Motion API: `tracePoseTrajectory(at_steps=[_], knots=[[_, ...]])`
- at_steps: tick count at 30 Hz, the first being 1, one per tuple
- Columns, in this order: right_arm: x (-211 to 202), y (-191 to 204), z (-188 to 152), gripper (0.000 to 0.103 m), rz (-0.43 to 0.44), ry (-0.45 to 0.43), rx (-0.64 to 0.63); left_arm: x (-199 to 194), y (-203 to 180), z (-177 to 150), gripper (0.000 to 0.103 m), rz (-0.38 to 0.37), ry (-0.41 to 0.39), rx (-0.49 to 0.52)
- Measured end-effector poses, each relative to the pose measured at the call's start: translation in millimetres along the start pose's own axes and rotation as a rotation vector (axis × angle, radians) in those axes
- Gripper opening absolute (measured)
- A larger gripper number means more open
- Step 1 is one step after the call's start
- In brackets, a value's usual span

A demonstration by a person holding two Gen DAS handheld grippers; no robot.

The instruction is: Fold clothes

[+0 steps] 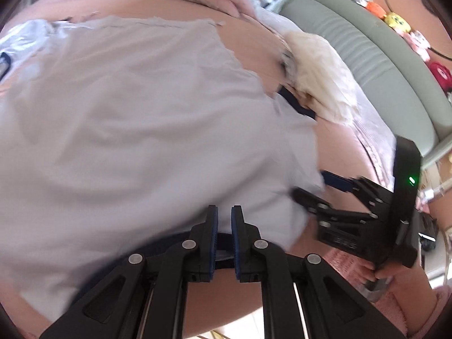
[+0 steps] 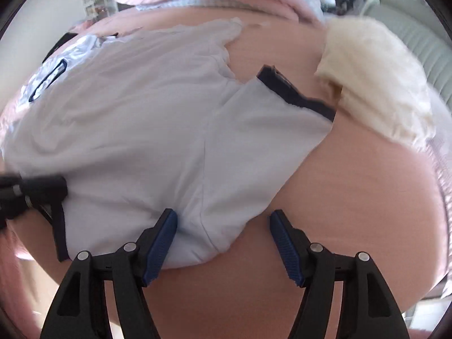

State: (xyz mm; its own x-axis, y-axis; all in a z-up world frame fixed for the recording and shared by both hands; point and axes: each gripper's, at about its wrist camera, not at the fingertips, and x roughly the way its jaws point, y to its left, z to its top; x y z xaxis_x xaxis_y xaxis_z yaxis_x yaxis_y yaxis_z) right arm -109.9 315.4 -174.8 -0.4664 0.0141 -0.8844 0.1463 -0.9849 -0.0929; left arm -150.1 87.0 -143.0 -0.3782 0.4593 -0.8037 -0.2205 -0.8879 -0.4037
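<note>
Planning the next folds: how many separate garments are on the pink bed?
2: the pale blue shirt spread mid-bed, and a cream garment bunched beside its navy-trimmed sleeve. More may be hidden.

No legible txt, labels, brands or nos. anywhere; dark print on the pale shirt (image 2: 147, 107) too blurred to read.

Black linkage grippers (image 2: 223, 243) with ribbed blue jaws (silver rivets)

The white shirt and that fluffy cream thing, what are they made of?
The white shirt looks like thin, smooth woven cloth, maybe cotton, matte with soft wrinkles and navy trim. The cream thing looks fuzzy like fleece or plush, though blur leaves that unsure.
</note>
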Motion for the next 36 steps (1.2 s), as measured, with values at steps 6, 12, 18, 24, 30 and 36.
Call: tracePoseTrajectory(at_steps=[6, 12, 18, 24, 30, 36], knots=[[-23, -5, -4, 0.067, 0.0, -0.064, 0.183, -22, 48, -16, 0.038, 0.081, -0.041, -0.064], [1, 90, 9, 0.068, 0.058, -0.028, -0.104, -31, 55, -35, 0.039, 0.135, 0.008, 0.012], [-18, 76, -10, 0.068, 0.059, 0.006, -0.031, -33, 57, -50, 0.041, 0.093, -0.032, 0.01], [-23, 68, -35, 0.068, 0.051, 0.044, 0.052, -51, 63, -50, 0.043, 0.047, -0.079, -0.052], [-53, 63, -31, 0.068, -0.007, -0.156, 0.109, -76, 95, -55, 0.043, 0.131, -0.218, -0.213], [-34, 79, -8, 0.068, 0.056, -0.059, 0.125, -74, 109, -59, 0.043, 0.164, -0.184, -0.243]])
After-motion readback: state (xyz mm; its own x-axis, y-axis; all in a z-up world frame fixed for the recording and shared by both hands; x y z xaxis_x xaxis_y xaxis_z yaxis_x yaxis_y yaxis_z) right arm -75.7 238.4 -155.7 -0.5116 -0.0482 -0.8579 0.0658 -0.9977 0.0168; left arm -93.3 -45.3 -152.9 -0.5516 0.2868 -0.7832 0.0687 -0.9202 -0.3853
